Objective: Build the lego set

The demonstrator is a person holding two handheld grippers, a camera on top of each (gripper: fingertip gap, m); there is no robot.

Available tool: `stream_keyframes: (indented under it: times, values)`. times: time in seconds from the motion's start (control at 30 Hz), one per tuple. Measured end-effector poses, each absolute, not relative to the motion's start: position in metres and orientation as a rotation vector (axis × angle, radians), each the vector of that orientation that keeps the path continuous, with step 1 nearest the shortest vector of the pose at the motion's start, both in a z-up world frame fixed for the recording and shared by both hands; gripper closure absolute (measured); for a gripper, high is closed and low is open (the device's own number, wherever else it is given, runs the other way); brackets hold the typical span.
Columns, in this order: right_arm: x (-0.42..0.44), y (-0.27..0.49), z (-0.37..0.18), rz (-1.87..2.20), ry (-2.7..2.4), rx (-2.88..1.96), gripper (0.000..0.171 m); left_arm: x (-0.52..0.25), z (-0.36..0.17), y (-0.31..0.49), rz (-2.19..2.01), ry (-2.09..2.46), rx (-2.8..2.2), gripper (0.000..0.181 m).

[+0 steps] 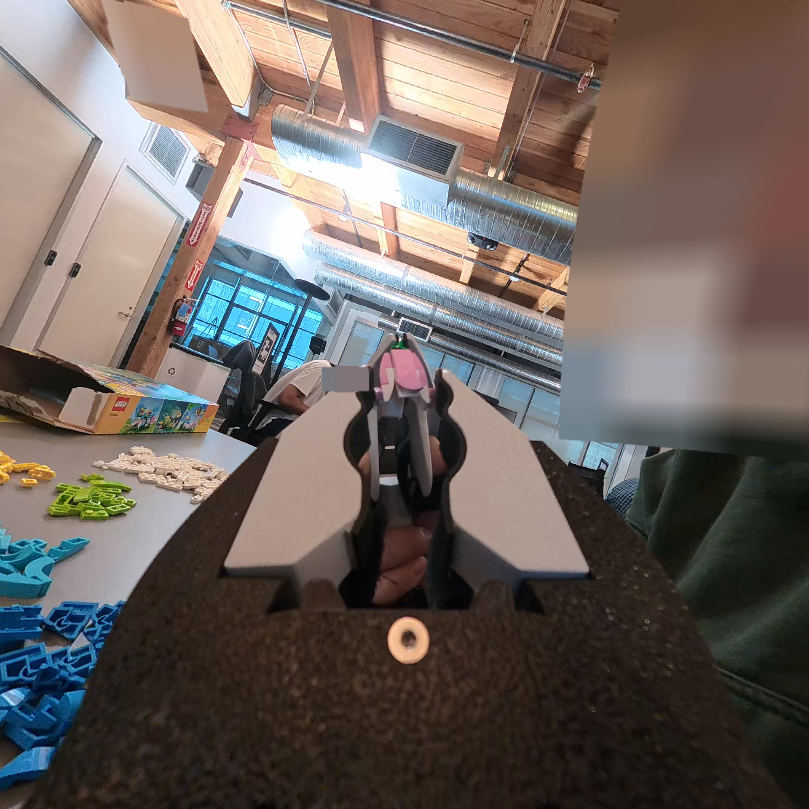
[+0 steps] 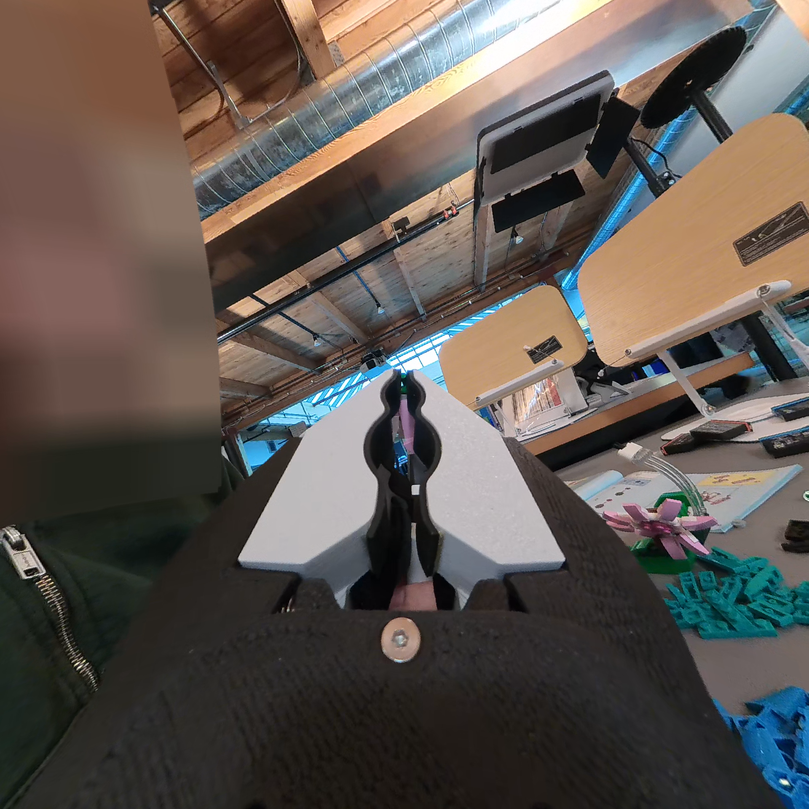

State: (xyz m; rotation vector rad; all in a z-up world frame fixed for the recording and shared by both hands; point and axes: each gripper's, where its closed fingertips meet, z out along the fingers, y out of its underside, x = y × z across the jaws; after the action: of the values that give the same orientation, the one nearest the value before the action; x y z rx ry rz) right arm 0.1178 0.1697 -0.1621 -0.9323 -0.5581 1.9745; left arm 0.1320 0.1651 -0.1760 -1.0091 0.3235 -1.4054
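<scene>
Both grippers point up toward the ceiling, above the table. My left gripper [image 1: 405, 378] is shut on a small flower piece [image 1: 405, 370] with pink petals, long white petals and a green tip. A hand shows through the gap behind the jaws. My right gripper [image 2: 405, 377] is shut, its tips pinching a small piece [image 2: 407, 418] that shows green at the tip and pink lower down. A finished pink flower on a green base [image 2: 656, 532] stands on the table at the right.
Sorted brick piles lie on the grey table [image 1: 144, 551]: white [image 1: 166, 470], lime [image 1: 92, 499], yellow [image 1: 22, 470], light blue [image 1: 26, 569], blue [image 1: 39, 656], teal [image 2: 744, 599]. The opened set box [image 1: 131, 407] and the instruction booklet [image 2: 722, 481] lie farther back. A person sits beyond. Less than 4 cm separates the two grippers' tips.
</scene>
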Motion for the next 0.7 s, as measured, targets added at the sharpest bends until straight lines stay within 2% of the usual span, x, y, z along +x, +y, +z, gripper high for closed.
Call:
stream_keyframes:
  times: [0.7]
  values:
    - [0.1191,0.165,-0.1616,1.997,-0.647,-0.996,0.17,0.1355,-0.1777,0.1628,-1.235,0.427,-1.05,0.156]
